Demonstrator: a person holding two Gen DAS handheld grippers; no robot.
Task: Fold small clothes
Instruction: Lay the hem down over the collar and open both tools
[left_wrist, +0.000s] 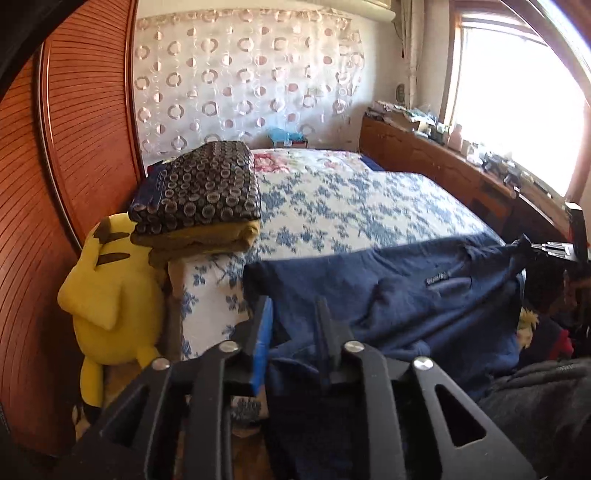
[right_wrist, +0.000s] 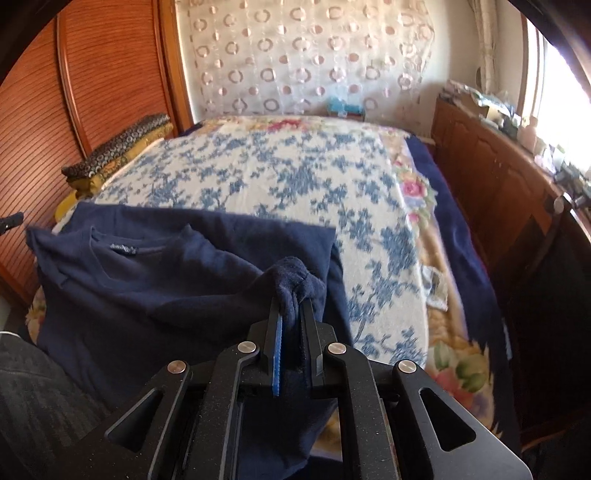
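Observation:
A navy blue sweater (left_wrist: 406, 295) (right_wrist: 147, 288) lies spread across the near end of the bed, its neck label facing up. My left gripper (left_wrist: 295, 317) is at the sweater's left edge with its jaws apart; navy cloth shows between the fingers, and the pads do not press on it. My right gripper (right_wrist: 291, 314) is shut on a bunched fold of the sweater's right edge, lifted a little off the bed. In the left wrist view the right gripper (left_wrist: 554, 247) shows at the far right with the cloth corner pinched in it.
The bed has a white quilt with blue flowers (left_wrist: 351, 206) (right_wrist: 277, 173). A folded stack of cloth (left_wrist: 207, 192) (right_wrist: 122, 147) sits at its left edge, with a yellow plush toy (left_wrist: 107, 288) below. A slatted wooden door (left_wrist: 81, 129) stands left, a cluttered wooden cabinet (right_wrist: 498, 166) right.

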